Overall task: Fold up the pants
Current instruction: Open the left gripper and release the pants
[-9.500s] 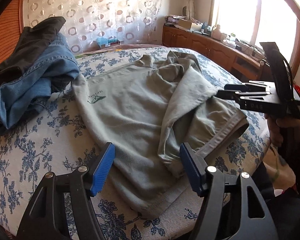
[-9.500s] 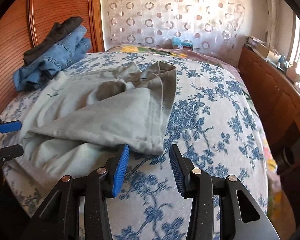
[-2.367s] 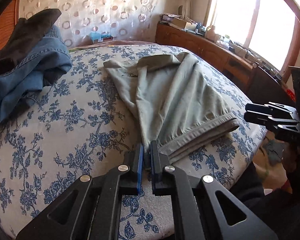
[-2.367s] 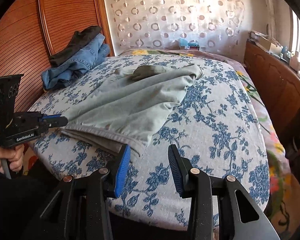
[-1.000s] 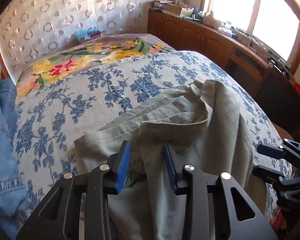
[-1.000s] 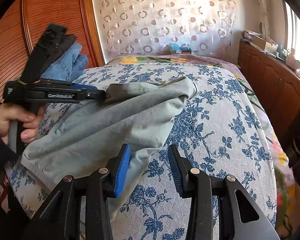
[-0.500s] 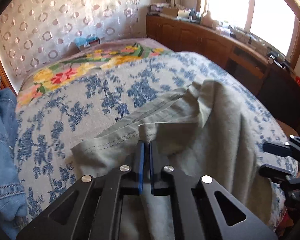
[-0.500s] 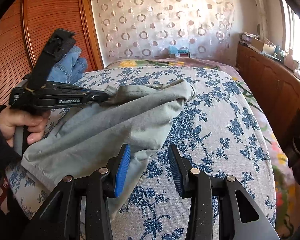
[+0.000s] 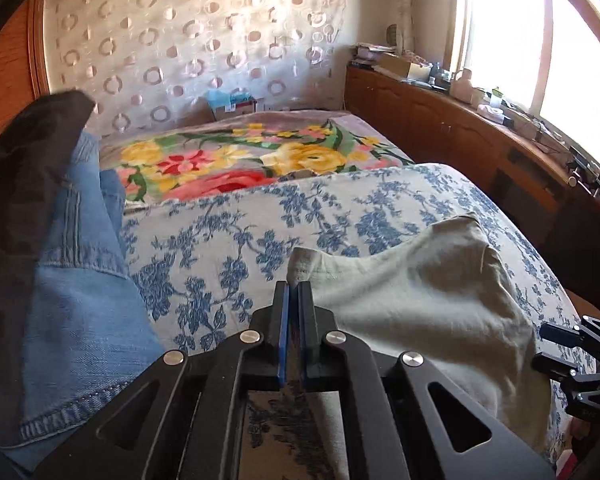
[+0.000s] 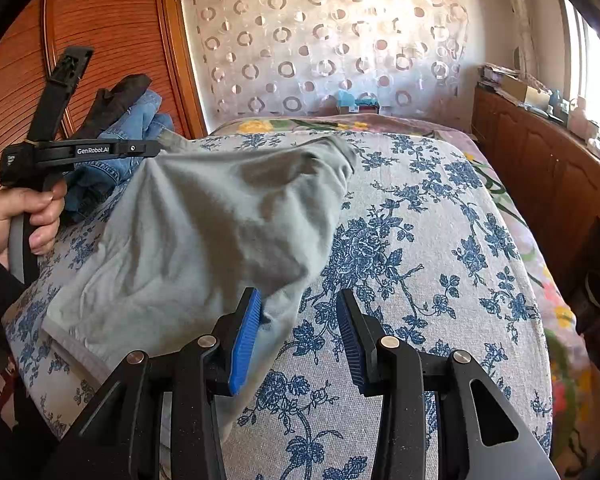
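Left gripper (image 9: 294,292): pads pressed together, pinching an edge of the pants (image 9: 420,292); the cloth pokes out just past the tips.
Left hand (image 10: 24,216): seen from the right wrist view, it grips the tool's handle above the bed's left edge, the pinched corner lifted off the cover.
Right gripper (image 10: 296,332): fingers spread and holding nothing; the left pad touches or overlaps the hanging pants fold, the right pad (image 10: 350,344) stands over bare cover. Which it is, touching or merely in front, I cannot tell.
Pants: grey-green, draped from the raised corner down across the bed's near-left part, the hem end lying by the near edge.
Bed (image 10: 440,240): covered in a pale cloth with blue flowers; a blanket (image 9: 240,160) with red and yellow flowers lies at the far end.
Jeans (image 9: 80,300): heaped at the bed's left edge, just beside the left gripper, with a dark garment (image 9: 24,168) on top.
Cabinet (image 10: 540,168): wooden, along the bed's right side, cluttered on top.
Curtain (image 10: 332,36): ring-patterned, behind the far end.
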Available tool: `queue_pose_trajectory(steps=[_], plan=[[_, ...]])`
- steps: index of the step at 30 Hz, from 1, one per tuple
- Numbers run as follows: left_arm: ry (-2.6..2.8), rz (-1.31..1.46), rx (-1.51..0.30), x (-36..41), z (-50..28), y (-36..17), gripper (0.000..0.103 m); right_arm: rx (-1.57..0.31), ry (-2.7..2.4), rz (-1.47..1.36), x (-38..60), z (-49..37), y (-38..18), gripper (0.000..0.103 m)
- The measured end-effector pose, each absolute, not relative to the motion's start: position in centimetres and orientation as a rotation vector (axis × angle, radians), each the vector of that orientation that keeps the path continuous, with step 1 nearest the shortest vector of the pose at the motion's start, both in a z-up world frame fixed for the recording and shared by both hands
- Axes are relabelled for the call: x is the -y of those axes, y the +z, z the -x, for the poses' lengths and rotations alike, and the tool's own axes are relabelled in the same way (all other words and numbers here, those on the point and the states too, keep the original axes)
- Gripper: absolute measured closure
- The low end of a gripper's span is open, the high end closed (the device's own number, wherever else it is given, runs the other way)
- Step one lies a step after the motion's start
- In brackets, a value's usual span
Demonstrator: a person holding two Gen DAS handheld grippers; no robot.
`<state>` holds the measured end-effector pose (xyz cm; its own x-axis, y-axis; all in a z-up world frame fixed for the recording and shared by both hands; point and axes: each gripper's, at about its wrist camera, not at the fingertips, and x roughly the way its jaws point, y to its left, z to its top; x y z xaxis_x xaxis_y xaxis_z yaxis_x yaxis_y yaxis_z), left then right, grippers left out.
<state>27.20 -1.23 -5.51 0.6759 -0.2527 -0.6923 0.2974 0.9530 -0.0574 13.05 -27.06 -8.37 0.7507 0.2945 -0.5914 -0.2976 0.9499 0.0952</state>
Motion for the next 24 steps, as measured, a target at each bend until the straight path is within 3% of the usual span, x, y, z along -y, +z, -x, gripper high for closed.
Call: queue_pose_trajectory(steps=[4, 7, 8, 11, 24], plan=[[-0.310, -0.064, -0.828, 1.5, -27.5, -7.0, 0.091, -0.650, 0.326, 0.009, 27.0, -13.2, -8.4, 0.062], [-0.323, -0.060, -0.830, 1.7, -27.2, -7.3, 0.071, -0.651, 0.325, 0.012, 27.0, -13.3, -8.4, 0.062], [-0.334, -0.058, -0.827, 1.7, -26.9, -7.3, 0.056, -0.651, 0.324, 0.013, 27.0, -13.3, -8.4, 0.062], [-0.354, -0.065, -0.811, 2.0, -25.8, -7.3, 0.045, -0.650, 0.323, 0.015, 26.9, -13.3, -8.4, 0.062], [-0.397, -0.056, -0.816, 2.2, -20.8, -8.0, 0.043, -0.653, 0.324, 0.017, 26.9, -13.3, -8.6, 0.062]])
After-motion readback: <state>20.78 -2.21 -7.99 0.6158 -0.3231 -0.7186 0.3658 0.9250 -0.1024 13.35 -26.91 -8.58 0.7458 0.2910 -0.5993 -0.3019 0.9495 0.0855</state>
